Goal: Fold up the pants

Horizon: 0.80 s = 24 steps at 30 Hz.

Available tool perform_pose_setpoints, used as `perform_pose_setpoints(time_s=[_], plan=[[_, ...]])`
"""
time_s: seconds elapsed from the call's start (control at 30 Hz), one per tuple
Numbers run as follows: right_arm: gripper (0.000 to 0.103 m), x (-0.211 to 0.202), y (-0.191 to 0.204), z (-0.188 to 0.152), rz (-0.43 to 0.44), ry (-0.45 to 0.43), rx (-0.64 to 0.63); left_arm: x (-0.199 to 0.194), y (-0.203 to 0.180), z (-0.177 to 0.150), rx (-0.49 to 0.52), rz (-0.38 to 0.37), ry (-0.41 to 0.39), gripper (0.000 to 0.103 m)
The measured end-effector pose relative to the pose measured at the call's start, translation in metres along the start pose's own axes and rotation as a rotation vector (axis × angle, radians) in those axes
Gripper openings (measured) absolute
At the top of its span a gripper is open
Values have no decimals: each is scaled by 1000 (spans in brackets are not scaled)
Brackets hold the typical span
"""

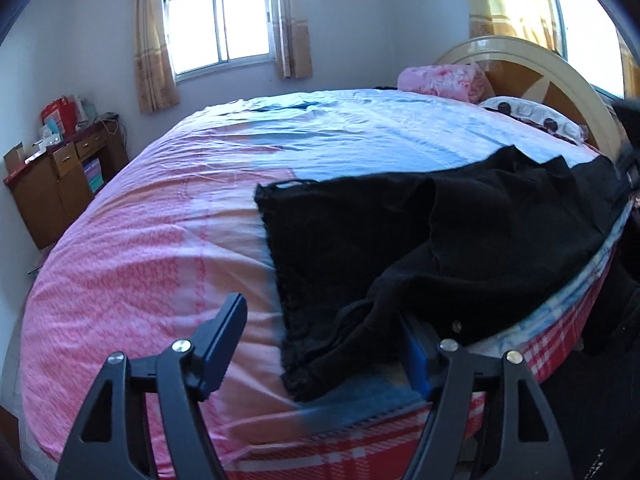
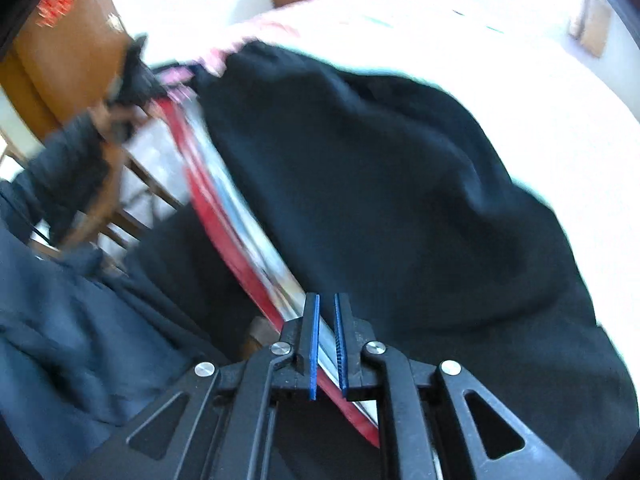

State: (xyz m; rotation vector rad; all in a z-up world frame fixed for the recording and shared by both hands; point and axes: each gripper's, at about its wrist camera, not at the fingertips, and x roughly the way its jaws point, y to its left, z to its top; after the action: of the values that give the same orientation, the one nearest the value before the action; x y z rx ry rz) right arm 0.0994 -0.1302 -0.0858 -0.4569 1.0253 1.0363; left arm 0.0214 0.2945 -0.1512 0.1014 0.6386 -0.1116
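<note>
a: look, the black pants (image 1: 460,240) are lying in a lumpy heap on the bed (image 1: 160,220), close to the near edge of the bed.

b: are they hanging off the bed?

a: one part is flopping toward that near edge. the far side of the bed is staying bare.

b: what is the left gripper (image 1: 324,344) doing?

a: its jaws are standing wide apart. the floppy end of the pants is lying between them, and one blue pad is tucked right against the cloth. the other pad is sitting out over the pink sheet, so nothing is being squeezed.

b: and the right gripper (image 2: 327,344)?

a: its jaws are nearly closed, with just a thin gap. i am seeing the red edge of the bed through that gap, and no cloth in there. it is holding nothing, i think.

b: so what could go wrong?

a: nobody is holding the pants right now. i am guessing the floppy part could be sliding off the near edge of the bed, because it is heavy and loose.

b: anything else?

a: the heap is all bunched up. if the left gripper is closing on a thick lump, it may be grabbing two layers, and the fold could be coming out crooked. the right view is blurry too, so i am not sure how near it is to the cloth.
</note>
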Motion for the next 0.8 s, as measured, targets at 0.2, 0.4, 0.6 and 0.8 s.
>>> perform_pose_setpoints(time_s=[0.2, 0.4, 0.6, 0.8], plan=[[8, 32, 30, 114, -10, -63, -81, 2, -1, -6, -17, -6, -37, 62], [8, 102, 87, 207, -30, -61, -287, -5, -3, -1, 9, -6, -60, 60], [21, 148, 97, 240, -7, -34, -336, -8, 1, 0, -15, -28, -69, 61], [23, 158, 61, 239, -7, -33, -235, -12, 6, 6, -42, -81, -104, 60]])
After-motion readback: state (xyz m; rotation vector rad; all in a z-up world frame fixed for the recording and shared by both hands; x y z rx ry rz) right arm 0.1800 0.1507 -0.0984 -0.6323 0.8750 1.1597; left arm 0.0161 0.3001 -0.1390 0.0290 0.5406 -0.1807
